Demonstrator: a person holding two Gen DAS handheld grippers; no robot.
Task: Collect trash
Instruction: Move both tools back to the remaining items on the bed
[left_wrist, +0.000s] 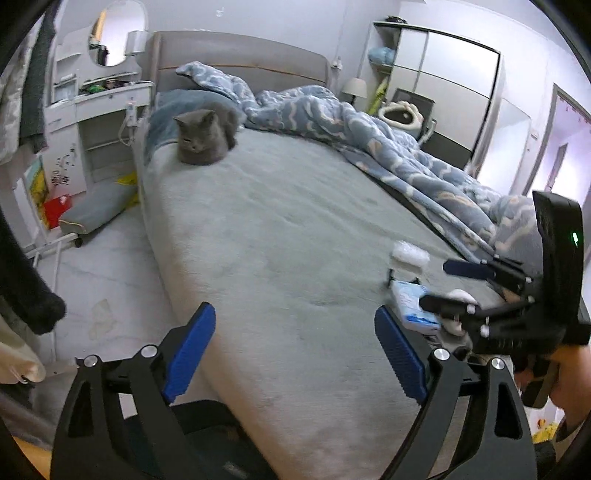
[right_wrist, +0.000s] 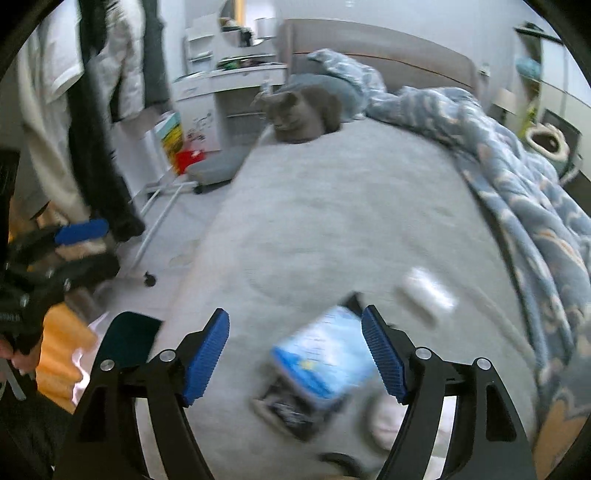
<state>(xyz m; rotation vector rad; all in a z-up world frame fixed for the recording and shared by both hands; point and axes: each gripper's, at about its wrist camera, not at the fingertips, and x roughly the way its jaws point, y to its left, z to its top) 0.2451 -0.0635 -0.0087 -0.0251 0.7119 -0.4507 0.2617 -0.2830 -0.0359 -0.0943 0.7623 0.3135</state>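
A bedroom seen from two gripper cameras, both looking across a grey bed (left_wrist: 295, 229). In the left wrist view, the left gripper (left_wrist: 295, 354) fills the bottom of the frame with its blue-padded jaws spread wide and nothing between them but bedspread. At the right edge of that frame the right gripper (left_wrist: 439, 284) reaches in from the side, its jaws parted, above a small cluster of trash on the bed near the lower right: a blue and white packet (left_wrist: 410, 306), a crumpled white plastic wrapper (left_wrist: 410, 256) just beyond it, and a pale wad (left_wrist: 460, 295), partly hidden behind the fingers. A grey cat (left_wrist: 205, 138) lies on the bed in the upper left, and a rumpled blue patterned duvet (left_wrist: 388, 147) runs along the right side. The right wrist view is blurred: the right gripper (right_wrist: 295, 354) sits at the bottom with its jaws open, and the blue and white packet (right_wrist: 325, 358) lies on the bed between them, untouched by either pad, with a dark wrapper (right_wrist: 284, 410) just below it, the pale wad (right_wrist: 384, 421) lower right and the white wrapper (right_wrist: 424, 291) farther to the right. The left gripper (right_wrist: 79, 243) shows at the left edge.
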